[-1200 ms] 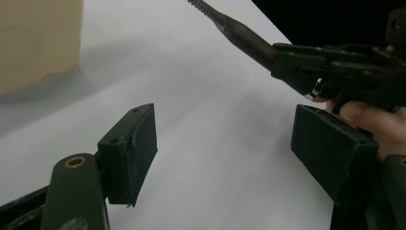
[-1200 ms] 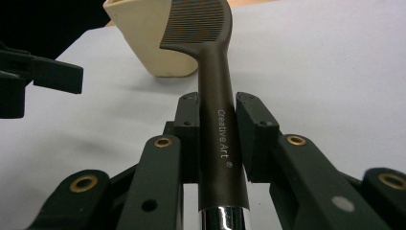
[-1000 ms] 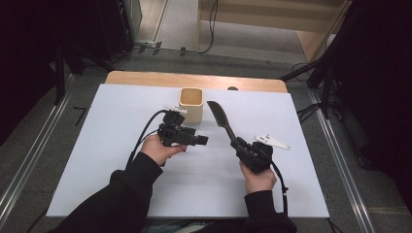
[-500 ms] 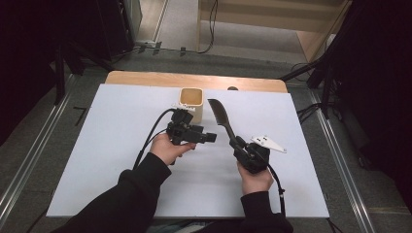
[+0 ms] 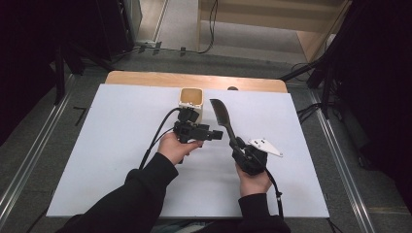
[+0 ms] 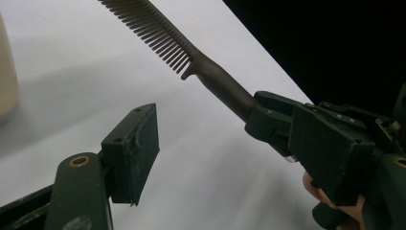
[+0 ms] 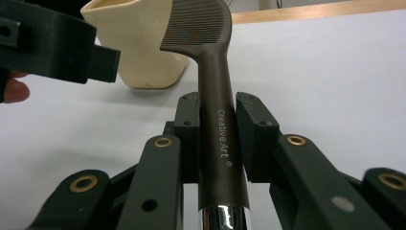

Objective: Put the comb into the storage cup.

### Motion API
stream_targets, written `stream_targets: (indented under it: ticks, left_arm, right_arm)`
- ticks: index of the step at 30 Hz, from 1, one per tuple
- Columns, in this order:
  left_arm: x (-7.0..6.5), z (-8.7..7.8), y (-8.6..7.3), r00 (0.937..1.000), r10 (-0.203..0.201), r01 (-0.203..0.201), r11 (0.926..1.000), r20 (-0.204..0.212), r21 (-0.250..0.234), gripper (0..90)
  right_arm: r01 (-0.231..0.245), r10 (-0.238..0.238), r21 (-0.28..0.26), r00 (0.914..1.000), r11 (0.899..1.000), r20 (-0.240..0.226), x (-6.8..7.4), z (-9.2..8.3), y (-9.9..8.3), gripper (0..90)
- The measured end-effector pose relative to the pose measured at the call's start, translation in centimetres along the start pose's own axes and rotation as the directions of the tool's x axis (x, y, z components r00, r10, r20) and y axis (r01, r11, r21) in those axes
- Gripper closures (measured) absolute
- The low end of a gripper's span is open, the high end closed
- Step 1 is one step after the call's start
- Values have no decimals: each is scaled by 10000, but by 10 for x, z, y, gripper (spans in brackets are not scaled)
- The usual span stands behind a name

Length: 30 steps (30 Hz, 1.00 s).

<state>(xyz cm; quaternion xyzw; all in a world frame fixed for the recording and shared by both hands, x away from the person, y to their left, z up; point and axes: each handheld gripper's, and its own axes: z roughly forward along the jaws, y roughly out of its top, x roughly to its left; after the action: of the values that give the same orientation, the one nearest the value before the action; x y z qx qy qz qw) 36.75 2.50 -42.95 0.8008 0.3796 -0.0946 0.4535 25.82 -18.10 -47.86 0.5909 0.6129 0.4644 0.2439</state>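
Note:
A dark brown comb point(image 5: 221, 116) points away from me over the white table, its handle point(image 7: 220, 129) clamped between the jaws of my right gripper point(image 5: 235, 146). That gripper point(image 7: 218, 120) is shut on the handle, which reads "Creative Art". My left gripper point(image 5: 216, 135) reaches in from the left, open, its tip just left of the comb's handle point(image 6: 225, 88) and apart from it. One of its pads point(image 6: 139, 143) is bare, with nothing against it. The comb's teeth point(image 6: 153, 26) run up to the left in the left gripper view.
A cream cup point(image 5: 191, 99) stands upright at the back of the white table cover point(image 5: 111, 145), just behind the left gripper and left of the comb's head. The cup point(image 7: 139, 52) also sits behind the comb. A wooden table edge point(image 5: 194, 79) runs along the far side.
My left gripper has shifted to the right, closer to the comb's handle. The right gripper and the comb have stayed where they were.

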Motion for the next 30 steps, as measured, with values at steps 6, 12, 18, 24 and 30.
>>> stream_targets:
  ticks: [6, 12, 18, 24, 30]
  left_arm:
    - [-4, 6, 0, 9997, 149, -151, 9998, -182, -131, 263]
    - [-4, 11, 0, 9999, -107, 105, 9994, -51, -335, 264]
    - [-4, 16, 2, 9993, -366, 365, 9978, -1, -549, 264]
    - [-5, 23, 3, 9980, -633, 628, 9961, -56, -623, 264]
    - [-5, 29, 4, 9964, -842, 833, 9943, -107, -660, 264]
  right_arm:
    - [27, -27, -15, 9999, 10000, 146, 1, 0, -1, 702]
    - [152, -146, -195, 9995, 9997, 264, 5, -1, -1, 702]
    - [125, -106, -501, 9992, 9987, 375, 7, -2, -1, 702]
    - [128, -108, -588, 9993, 9982, 345, 11, -1, -2, 702]
    - [107, -84, -697, 9994, 9975, 333, 13, -1, -2, 702]
